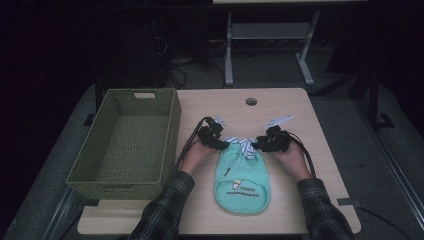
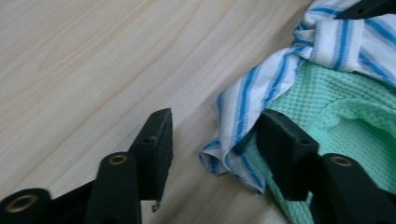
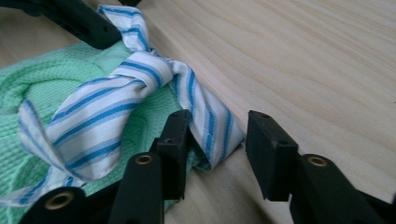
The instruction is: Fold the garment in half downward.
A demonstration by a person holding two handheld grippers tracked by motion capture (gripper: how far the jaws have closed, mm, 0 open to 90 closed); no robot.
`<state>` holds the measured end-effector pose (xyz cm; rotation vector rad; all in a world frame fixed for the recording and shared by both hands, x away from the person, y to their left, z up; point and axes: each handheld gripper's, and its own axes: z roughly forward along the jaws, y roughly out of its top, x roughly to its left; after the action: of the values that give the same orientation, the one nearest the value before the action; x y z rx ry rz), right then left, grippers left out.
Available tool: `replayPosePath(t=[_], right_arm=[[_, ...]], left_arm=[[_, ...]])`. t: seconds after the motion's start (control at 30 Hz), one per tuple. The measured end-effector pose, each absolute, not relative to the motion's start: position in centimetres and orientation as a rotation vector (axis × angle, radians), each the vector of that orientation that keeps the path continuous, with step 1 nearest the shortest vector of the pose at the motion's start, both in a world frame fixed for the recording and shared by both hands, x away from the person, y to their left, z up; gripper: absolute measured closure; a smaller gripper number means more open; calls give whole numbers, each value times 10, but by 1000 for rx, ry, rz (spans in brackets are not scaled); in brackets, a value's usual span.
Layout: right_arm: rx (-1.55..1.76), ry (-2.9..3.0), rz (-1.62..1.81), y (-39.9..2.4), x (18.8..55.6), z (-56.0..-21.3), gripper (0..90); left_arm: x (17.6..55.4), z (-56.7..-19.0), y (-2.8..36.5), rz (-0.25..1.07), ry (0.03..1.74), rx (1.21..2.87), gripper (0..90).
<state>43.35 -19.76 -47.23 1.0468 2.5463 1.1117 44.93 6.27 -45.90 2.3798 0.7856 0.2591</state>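
Note:
A mint green bib (image 1: 242, 181) with blue-and-white striped ties (image 1: 243, 145) lies flat on the wooden table (image 1: 305, 112). My left gripper (image 1: 223, 143) is down at the bib's upper left corner and my right gripper (image 1: 259, 144) at its upper right. In the left gripper view the jaws (image 2: 215, 145) stand apart around a striped tie end (image 2: 240, 109), which rests against the right-hand pad (image 2: 282, 149) alone. The right gripper's jaws (image 3: 217, 150) straddle the other tie end (image 3: 205, 119), which lies by the left pad with a gap to the right pad. The ties are knotted (image 3: 149, 74).
A large green woven basket (image 1: 171, 131) stands on the table's left side, close to my left forearm. A round cable hole (image 1: 251, 101) sits near the table's far edge. Bare wood lies to the right of the bib. A desk frame stands beyond the table.

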Motion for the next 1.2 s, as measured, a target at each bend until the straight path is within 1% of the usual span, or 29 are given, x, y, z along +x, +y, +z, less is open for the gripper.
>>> replayPosePath(t=[0.13, 0.2, 0.23, 0.37, 0.53, 0.8, 1.0, 1.2], right_arm=[[1040, 2558, 1116, -197, 433, -472, 667], [1042, 2560, 1118, -197, 432, -472, 690], [1044, 2560, 1121, -197, 432, -472, 708], [1060, 2578, 1135, -196, 431, -472, 789], [1063, 2585, 1123, -194, 431, -471, 839], [1058, 2577, 1074, -190, 431, -468, 856], [1046, 2579, 1035, -190, 436, -465, 859], [1042, 2566, 1051, -191, 436, -453, 860]], left_arm=[[450, -459, 63, 229, 757, 2378, 592], [450, -459, 64, 210, 753, 2370, 622], [450, -460, 64, 191, 750, 2367, 657], [449, -460, 64, 160, 742, 2362, 743], [447, -459, 62, 163, 751, 2369, 821], [446, -456, 63, 147, 804, 2378, 854], [443, -450, 65, 186, 821, 2371, 862], [441, -439, 70, 215, 819, 2325, 865]])
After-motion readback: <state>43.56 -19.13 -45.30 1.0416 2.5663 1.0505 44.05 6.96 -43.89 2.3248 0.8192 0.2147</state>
